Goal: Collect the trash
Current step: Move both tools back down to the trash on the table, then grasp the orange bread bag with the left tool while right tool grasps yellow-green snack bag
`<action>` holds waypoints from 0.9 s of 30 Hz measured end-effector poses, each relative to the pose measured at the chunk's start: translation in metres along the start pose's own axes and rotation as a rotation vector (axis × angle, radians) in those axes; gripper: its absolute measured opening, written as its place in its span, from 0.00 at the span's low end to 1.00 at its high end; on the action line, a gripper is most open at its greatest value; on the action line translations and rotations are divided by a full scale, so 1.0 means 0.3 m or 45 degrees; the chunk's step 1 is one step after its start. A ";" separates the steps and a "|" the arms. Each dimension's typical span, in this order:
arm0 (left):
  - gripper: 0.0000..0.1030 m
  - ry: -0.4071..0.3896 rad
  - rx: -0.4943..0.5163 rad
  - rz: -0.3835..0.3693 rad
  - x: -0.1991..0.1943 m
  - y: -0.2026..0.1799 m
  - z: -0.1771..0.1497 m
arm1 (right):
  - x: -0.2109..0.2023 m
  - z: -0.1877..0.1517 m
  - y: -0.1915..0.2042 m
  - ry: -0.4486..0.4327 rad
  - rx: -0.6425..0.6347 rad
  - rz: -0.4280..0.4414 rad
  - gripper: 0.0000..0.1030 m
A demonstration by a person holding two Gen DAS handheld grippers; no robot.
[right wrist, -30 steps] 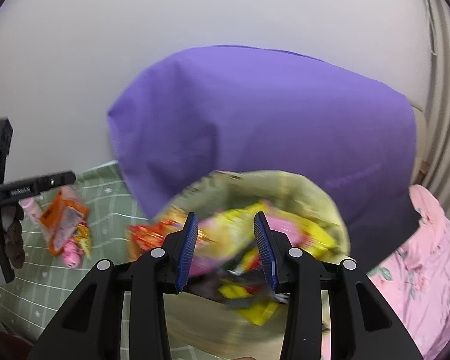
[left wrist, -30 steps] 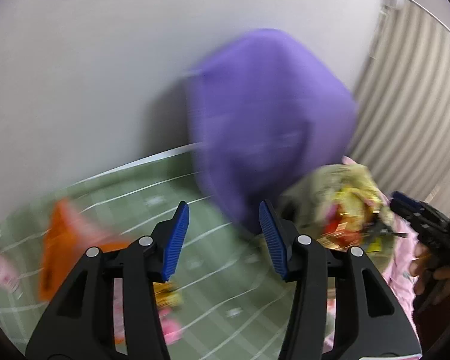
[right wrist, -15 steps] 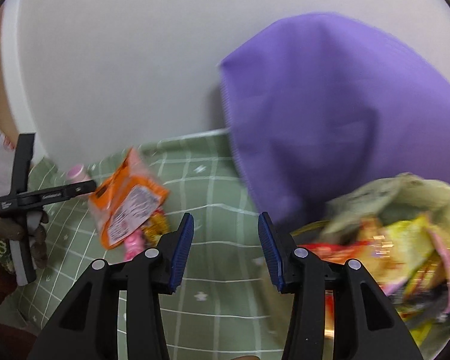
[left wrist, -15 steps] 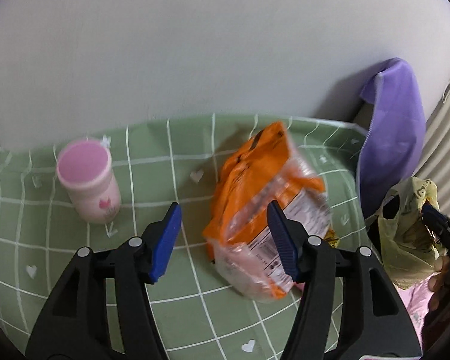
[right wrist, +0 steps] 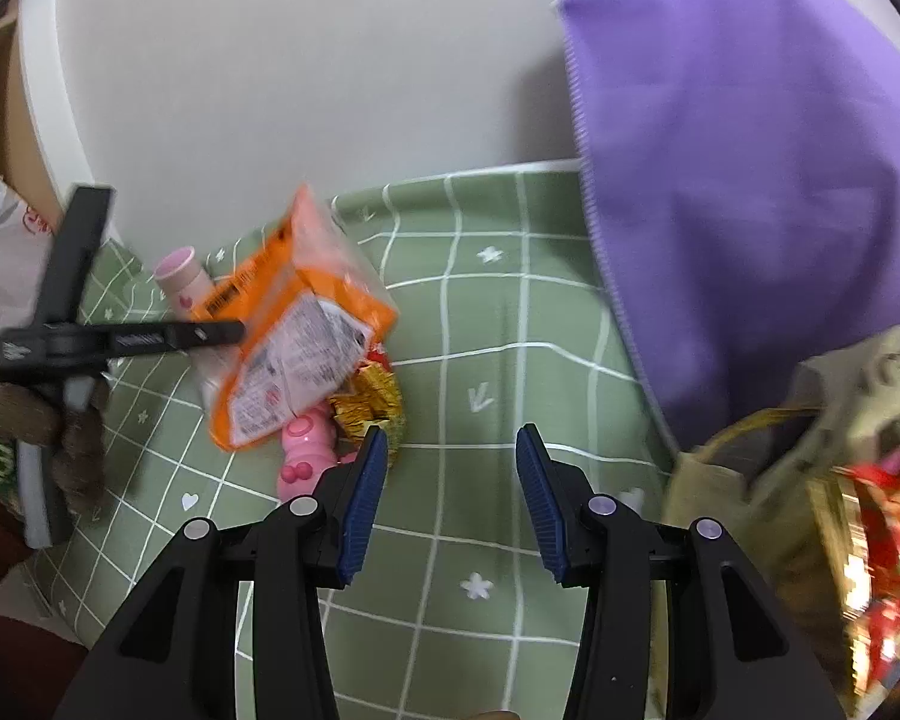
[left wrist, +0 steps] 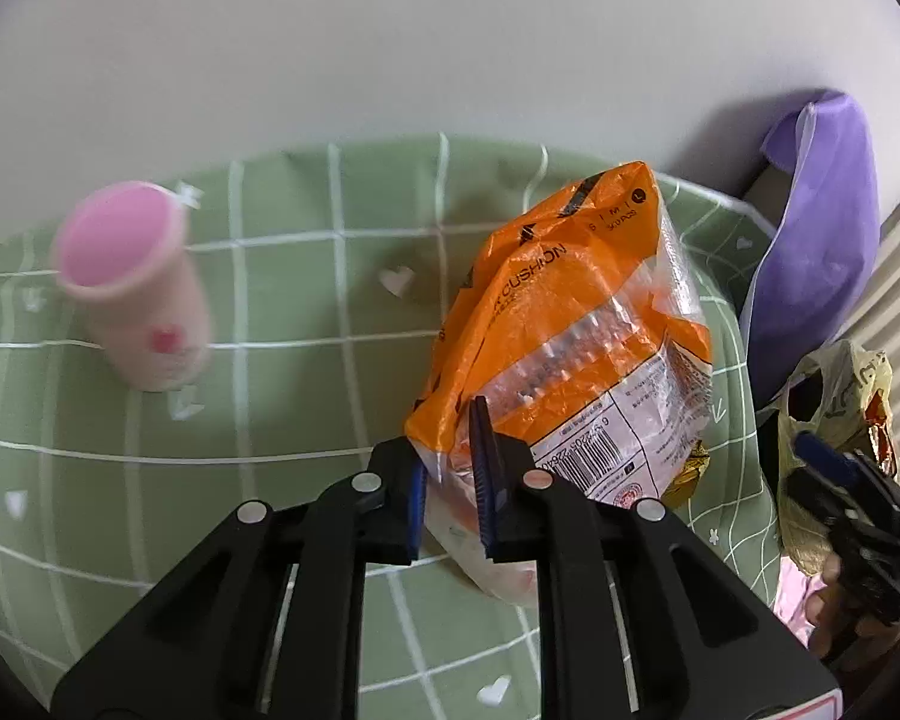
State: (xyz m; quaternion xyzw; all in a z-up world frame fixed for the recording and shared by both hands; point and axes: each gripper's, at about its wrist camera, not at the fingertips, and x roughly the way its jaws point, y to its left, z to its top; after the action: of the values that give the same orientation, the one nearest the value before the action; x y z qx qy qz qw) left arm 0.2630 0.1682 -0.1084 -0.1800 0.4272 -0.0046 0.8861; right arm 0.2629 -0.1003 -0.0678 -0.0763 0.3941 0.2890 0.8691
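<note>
Left gripper (left wrist: 450,480) clenched on orange wrapper (left wrist: 570,324); pink cup (left wrist: 132,294) at 10 o'clock. Right gripper (right wrist: 447,501) released, trash bag (right wrist: 810,480) at 3 o'clock.

The left gripper (left wrist: 450,483) has been closed on the orange package (left wrist: 570,354), formerly framed between parted fingers.

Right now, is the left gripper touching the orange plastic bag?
Touching. The left wrist view shows the left gripper closed on the orange plastic bag, bag film pinched between its fingers.
</note>
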 end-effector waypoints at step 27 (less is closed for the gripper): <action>0.12 -0.123 -0.040 0.056 -0.214 0.170 -0.042 | 0.289 0.081 0.167 0.213 -0.145 0.084 0.36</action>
State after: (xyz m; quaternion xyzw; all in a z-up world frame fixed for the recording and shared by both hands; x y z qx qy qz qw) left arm 0.2052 0.2223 -0.0836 -0.1846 0.3877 0.0304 0.9026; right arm 0.2955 -0.0121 -0.1098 -0.1365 0.4506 0.3319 0.8174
